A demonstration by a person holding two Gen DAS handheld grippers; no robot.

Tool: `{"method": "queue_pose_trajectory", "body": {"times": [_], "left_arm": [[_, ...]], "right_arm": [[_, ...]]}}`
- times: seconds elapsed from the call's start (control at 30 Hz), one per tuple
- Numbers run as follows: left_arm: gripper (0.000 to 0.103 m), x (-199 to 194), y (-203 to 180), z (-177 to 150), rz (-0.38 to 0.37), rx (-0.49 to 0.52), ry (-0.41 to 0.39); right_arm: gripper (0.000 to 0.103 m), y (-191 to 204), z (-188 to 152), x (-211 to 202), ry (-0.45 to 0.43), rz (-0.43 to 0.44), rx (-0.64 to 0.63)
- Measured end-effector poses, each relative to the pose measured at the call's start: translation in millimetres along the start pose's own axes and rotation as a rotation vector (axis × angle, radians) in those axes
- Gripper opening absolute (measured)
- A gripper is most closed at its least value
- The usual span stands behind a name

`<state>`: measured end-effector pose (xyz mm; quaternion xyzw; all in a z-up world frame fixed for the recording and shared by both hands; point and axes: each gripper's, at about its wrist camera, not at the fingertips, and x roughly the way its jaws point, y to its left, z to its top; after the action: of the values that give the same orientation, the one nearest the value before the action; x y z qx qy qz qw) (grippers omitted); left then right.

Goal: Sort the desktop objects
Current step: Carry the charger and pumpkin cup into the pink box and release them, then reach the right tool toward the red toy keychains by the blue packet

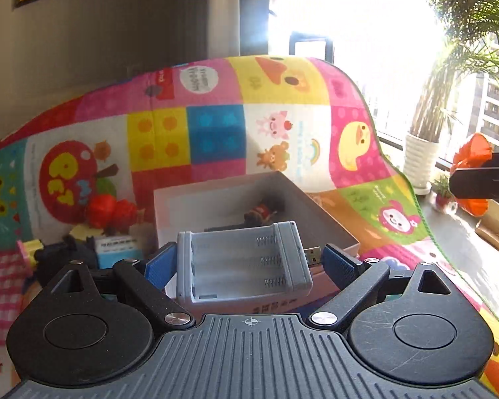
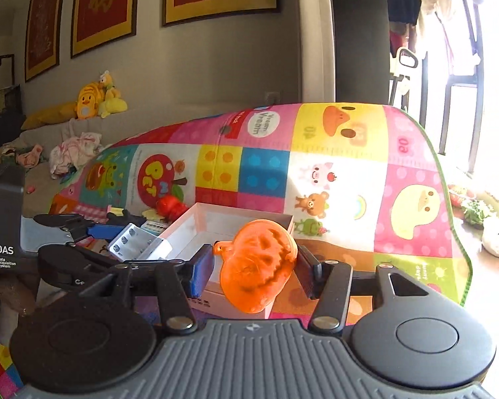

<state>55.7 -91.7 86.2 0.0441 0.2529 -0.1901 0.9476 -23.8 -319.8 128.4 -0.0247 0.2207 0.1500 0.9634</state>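
Note:
My left gripper [image 1: 249,262] is shut on a grey battery charger [image 1: 243,259] with a USB plug, held just above the near edge of a white open box [image 1: 236,196]; the charger shows in the right wrist view [image 2: 139,244] too. A small brown figure [image 1: 261,212] lies inside the box. My right gripper [image 2: 256,266] is shut on an orange pumpkin toy [image 2: 257,264], held over the near right corner of the box [image 2: 196,222]. In the left wrist view the pumpkin [image 1: 472,173] shows at the far right.
A colourful play mat [image 1: 282,123] covers the table. Left of the box lie a red toy [image 1: 109,211], a blue-and-white pack [image 1: 118,247], black items [image 1: 55,256] and a yellow block [image 1: 83,231]. A potted plant [image 1: 422,159] stands by the window.

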Motion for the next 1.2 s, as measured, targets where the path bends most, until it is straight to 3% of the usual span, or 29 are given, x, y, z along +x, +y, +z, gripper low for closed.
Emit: {"method": "queue_pose_trajectory", "body": {"times": [0.1,0.17,0.3,0.6,0.77,0.9,1.03,1.2], "left_arm": [[0.096,31.4,-5.0,12.2,0.009,-0.015,-0.034],[0.096,47.5,-7.0,14.8,-0.027,-0.012,-0.008],[0.101,36.4,-6.0,-2.2,-0.066,0.001,-0.004],[0.102,-19.6,47.3,-59.7,0.097,-0.099,0.012],[0.103,-29.2,81.6,-86.2,0.164,-0.187,0.059],[0.103,-29.7,101.7,-99.7,0.245,-0.223,0.066],[0.103,-25.2,116.3,-103.9,0.255,-0.294,0.072],[0.103,-27.3,122.8,-106.9,0.241,-0.341,0.066]], "right_arm": [[0.053,-2.6,-2.2,9.0,0.024,-0.011,0.006],[0.053,-3.2,-3.9,15.2,0.040,-0.023,0.005],[0.053,-4.5,-4.0,28.2,0.062,-0.044,0.000],[0.053,25.5,13.6,104.4,0.112,-0.019,-0.034],[0.053,45.3,7.1,151.8,0.170,-0.051,-0.077],[0.059,50.3,3.8,161.2,0.217,-0.060,-0.078],[0.065,63.4,9.9,156.6,0.220,-0.051,-0.122],[0.069,101.6,36.4,176.1,0.239,0.055,-0.150]]}}
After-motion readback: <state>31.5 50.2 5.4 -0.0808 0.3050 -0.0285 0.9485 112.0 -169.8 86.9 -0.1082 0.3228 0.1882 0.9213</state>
